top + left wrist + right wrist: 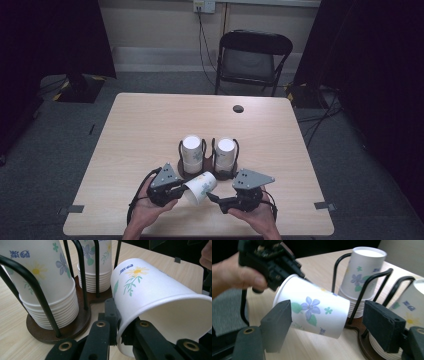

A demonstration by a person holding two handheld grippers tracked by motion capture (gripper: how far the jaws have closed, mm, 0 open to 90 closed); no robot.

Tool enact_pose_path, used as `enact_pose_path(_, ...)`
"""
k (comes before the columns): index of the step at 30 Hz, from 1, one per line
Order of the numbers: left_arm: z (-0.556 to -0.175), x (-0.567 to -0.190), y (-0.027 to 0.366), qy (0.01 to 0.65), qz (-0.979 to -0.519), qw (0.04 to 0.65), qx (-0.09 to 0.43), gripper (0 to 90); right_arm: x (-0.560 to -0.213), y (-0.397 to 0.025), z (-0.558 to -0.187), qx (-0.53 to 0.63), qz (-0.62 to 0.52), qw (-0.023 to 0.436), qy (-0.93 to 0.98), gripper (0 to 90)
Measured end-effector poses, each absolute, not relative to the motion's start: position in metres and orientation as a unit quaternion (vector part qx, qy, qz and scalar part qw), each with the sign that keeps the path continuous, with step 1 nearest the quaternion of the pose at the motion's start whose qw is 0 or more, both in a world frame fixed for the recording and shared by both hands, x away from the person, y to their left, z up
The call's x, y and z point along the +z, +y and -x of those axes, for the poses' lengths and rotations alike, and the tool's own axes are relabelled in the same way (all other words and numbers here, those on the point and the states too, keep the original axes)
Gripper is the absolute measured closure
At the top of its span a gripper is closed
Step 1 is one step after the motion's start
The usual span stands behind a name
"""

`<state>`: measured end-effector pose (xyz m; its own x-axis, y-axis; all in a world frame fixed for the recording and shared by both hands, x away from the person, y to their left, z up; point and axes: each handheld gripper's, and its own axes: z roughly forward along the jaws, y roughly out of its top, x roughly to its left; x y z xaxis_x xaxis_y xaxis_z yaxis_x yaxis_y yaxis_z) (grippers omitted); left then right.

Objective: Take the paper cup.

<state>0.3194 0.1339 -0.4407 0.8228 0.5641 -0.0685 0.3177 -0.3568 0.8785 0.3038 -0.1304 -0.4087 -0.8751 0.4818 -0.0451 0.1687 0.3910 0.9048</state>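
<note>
Holding a paper cup [200, 186] by its rim, my left gripper [176, 191] has its jaws clamped on the rim's edge, one jaw inside the mouth and one outside (clearest in the left gripper view). The cup [152, 297] lies tipped on its side in the air just above the table [140, 125], its bottom pointing toward the cup rack [181, 169] and its open mouth back toward my left hand [150, 207]. My right gripper [216, 198] sits just beside the cup with its jaws wide apart; in the right gripper view the cup [312, 312] hangs between and beyond them, touching neither. Just behind stand two stacks of upside-down cups in the black wire rack on its dark round bases: the left stack [192, 152] and the right stack [224, 154], side by side near the table's middle. A folding chair [252, 57] stands beyond the far edge.
</note>
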Motion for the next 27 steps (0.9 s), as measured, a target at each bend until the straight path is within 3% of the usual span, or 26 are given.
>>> enact_pose_path(14, -0.33, -0.433, 0.134, 0.239, -0.843, 0.477, 0.073, 86.3, -0.407, -0.103, -0.303, 0.462, -0.088, 0.165, 0.867, 17.1)
enact_pose_path(27, -0.344, -0.432, 0.133, 0.283, -0.838, 0.465, 0.036, 86.9, -0.417, -0.092, -0.305, 0.409, -0.059, 0.22, 0.884, 10.9)
